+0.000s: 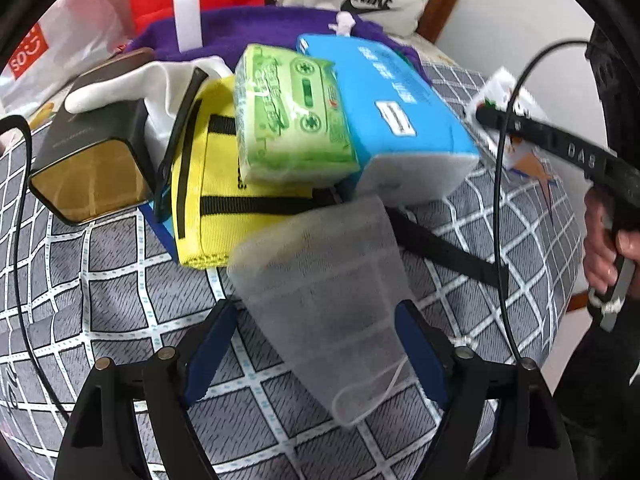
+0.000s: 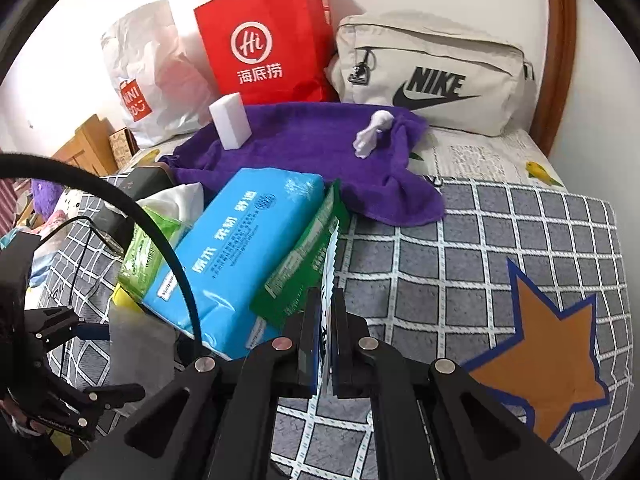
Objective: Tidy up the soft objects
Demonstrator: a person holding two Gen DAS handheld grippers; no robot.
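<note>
The mesh pouch lies on the bed between the spread left gripper fingers: light, limp; grasp mid-body. The right gripper clamps a thin green packet by its edge.

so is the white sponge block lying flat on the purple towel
No, the white sponge block stands upright on the purple towel.

Beyond right gripper: NIKE on beige bag; Hi, 海底捞 on red paper bag; MINISO, partly cut off, on white plastic bag
</note>
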